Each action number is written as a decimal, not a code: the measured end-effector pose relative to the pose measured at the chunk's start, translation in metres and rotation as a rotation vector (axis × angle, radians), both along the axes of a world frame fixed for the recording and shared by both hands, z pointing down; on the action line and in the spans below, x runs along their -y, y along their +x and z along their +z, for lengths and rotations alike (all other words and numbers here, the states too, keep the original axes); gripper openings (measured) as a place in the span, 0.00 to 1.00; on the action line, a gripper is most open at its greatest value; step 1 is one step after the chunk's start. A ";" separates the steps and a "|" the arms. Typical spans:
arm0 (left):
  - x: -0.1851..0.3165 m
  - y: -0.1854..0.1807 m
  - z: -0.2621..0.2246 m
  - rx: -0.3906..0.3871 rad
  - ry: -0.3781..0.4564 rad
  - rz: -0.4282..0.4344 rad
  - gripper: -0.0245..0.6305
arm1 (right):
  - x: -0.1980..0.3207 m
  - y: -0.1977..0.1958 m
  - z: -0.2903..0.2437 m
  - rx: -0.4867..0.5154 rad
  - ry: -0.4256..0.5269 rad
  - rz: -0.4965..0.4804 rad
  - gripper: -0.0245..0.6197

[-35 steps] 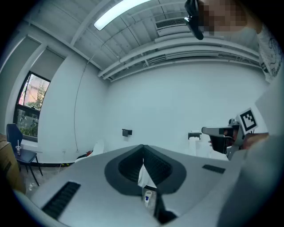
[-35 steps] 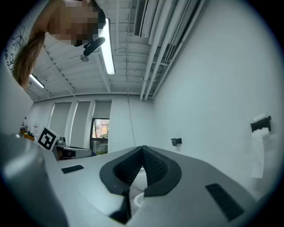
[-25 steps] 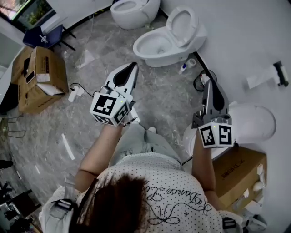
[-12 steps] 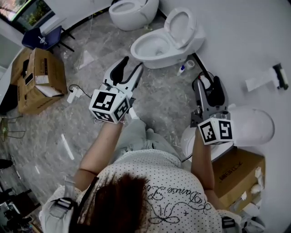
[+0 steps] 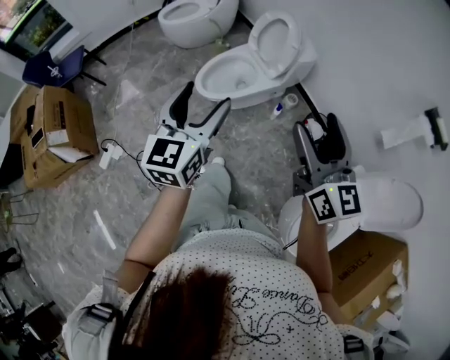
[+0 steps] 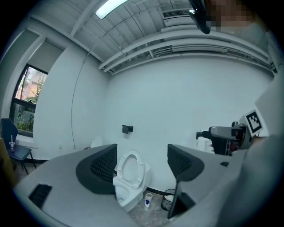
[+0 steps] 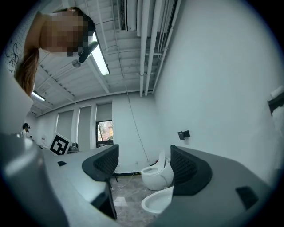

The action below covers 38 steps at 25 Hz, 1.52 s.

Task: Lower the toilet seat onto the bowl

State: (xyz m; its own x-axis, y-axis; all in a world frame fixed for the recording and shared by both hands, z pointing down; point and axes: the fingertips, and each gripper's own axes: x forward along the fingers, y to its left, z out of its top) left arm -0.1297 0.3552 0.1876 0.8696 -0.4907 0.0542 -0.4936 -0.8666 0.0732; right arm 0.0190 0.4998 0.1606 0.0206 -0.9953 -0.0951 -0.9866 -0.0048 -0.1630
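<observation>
While the left tongs (image 5: 207,98) and the right tongs (image 5: 317,128) both stand wide, having just been opening with nothing between their jaws, the toilet seat (image 5: 275,34) is raised at one o'clock in the head view, tilted back toward the wall (image 5: 380,63) behind its bowl (image 5: 223,79). Pointing at that bowl from its seven o'clock, the left tongs are well apart from it. At four o'clock the right tongs hover just beside a closed toilet (image 5: 390,200). A second toilet (image 5: 188,15) sits at twelve o'clock.
</observation>
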 end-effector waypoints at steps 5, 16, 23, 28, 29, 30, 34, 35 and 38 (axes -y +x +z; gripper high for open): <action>0.068 0.038 0.003 0.001 -0.009 0.038 0.56 | 0.065 0.023 -0.002 -0.018 -0.027 0.010 0.59; 0.212 0.090 -0.018 -0.027 0.038 0.096 0.56 | 0.196 0.088 -0.011 -0.006 0.001 0.106 0.55; 0.269 0.127 -0.017 -0.003 0.043 0.071 0.56 | 0.243 0.133 -0.002 0.004 -0.040 0.109 0.55; 0.303 0.152 -0.008 0.009 0.044 0.020 0.56 | 0.283 0.171 0.006 0.013 -0.036 0.059 0.54; 0.310 0.160 -0.007 0.009 0.040 0.007 0.56 | 0.292 0.180 0.007 0.012 -0.036 0.044 0.54; 0.315 0.169 -0.007 0.010 0.034 -0.005 0.56 | 0.300 0.190 0.007 0.013 -0.036 0.028 0.54; 0.327 0.212 -0.008 0.025 0.036 -0.059 0.56 | 0.327 0.241 0.014 0.011 -0.041 -0.045 0.54; 0.331 0.221 -0.008 0.029 0.037 -0.073 0.56 | 0.334 0.254 0.016 0.008 -0.047 -0.061 0.54; 0.345 0.242 -0.010 0.037 0.033 -0.115 0.56 | 0.353 0.288 0.025 0.011 -0.071 -0.092 0.54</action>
State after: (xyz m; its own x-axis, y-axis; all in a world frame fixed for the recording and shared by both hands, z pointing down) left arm 0.1119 0.0107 0.1778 0.8055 -0.5888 0.0672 -0.5913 -0.8061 0.0256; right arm 0.3074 0.1468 0.1856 -0.0709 -0.9972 -0.0249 -0.9815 0.0742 -0.1767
